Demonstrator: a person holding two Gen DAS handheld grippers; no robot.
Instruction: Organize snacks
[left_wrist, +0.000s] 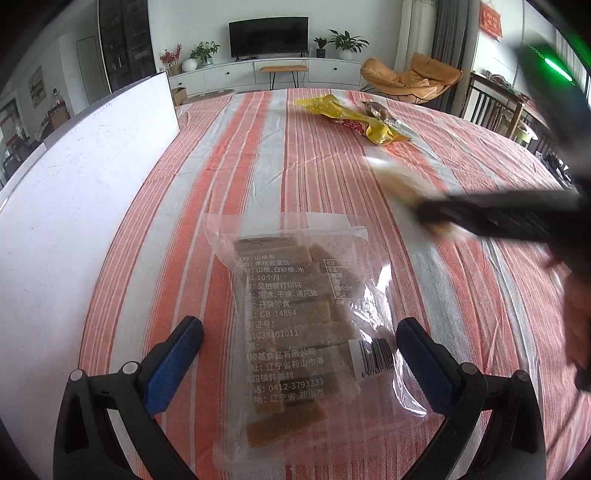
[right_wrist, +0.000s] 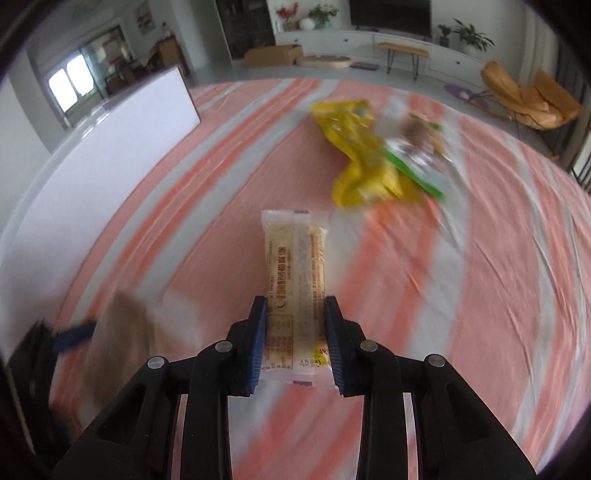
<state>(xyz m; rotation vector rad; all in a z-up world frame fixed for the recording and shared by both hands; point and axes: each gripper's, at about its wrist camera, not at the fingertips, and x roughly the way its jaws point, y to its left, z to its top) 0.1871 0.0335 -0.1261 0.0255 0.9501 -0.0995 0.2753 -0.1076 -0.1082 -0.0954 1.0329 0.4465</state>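
My left gripper (left_wrist: 300, 334) is open, its jaws on either side of a clear bag of brown snack bars (left_wrist: 295, 321) that lies flat on the striped tablecloth. My right gripper (right_wrist: 295, 317) is shut on a pale yellow wrapped snack bar (right_wrist: 295, 273) and holds it above the table. In the left wrist view the right gripper (left_wrist: 424, 210) and its bar (left_wrist: 395, 177) show as a blur at the right. A yellow snack bag (left_wrist: 354, 116) (right_wrist: 360, 162) lies farther back with a green-edged packet (right_wrist: 417, 162) beside it.
A white upright board (left_wrist: 74, 206) (right_wrist: 110, 147) stands along the left side of the table (left_wrist: 461, 155). A brown snack packet (left_wrist: 376, 109) lies by the yellow bag. A TV cabinet, bench and orange chair (left_wrist: 410, 79) are beyond the table.
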